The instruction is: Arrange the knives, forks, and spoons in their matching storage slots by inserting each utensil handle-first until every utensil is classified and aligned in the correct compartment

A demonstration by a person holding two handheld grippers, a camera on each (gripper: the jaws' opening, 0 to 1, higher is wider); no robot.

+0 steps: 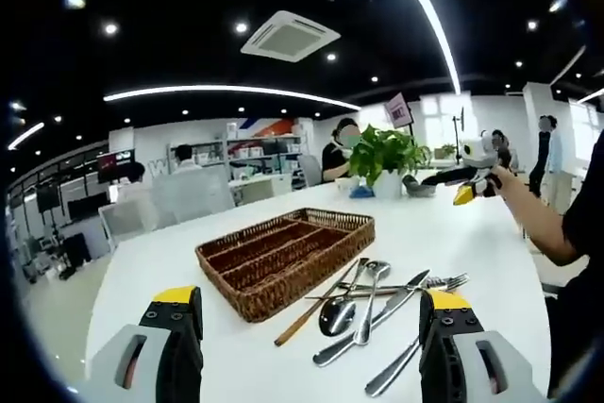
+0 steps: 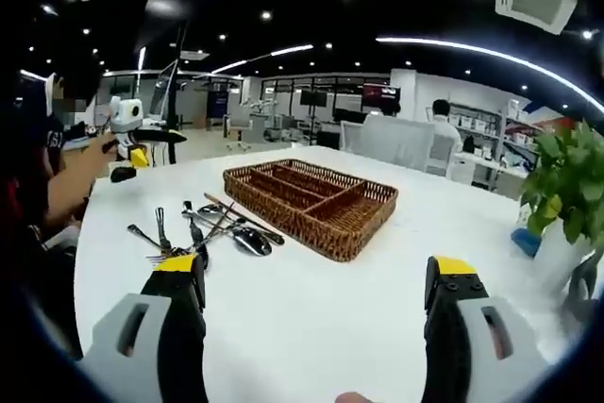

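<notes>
Office lights are glowing over your white table (image 1: 444, 233); the wicker tray (image 1: 283, 257) is sitting unfilled beside piled cutlery (image 1: 377, 299). Both grippers, left (image 1: 311, 327) and right (image 2: 316, 304), are hovering wide open, holding nothing; next, pick one utensil.

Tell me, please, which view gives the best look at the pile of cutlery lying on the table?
The left gripper view: the cutlery pile lies close ahead between its jaws, so spoons, a fork and knives can be told apart. In the right gripper view the cutlery pile sits farther off, smaller, beside the wicker tray.
</notes>
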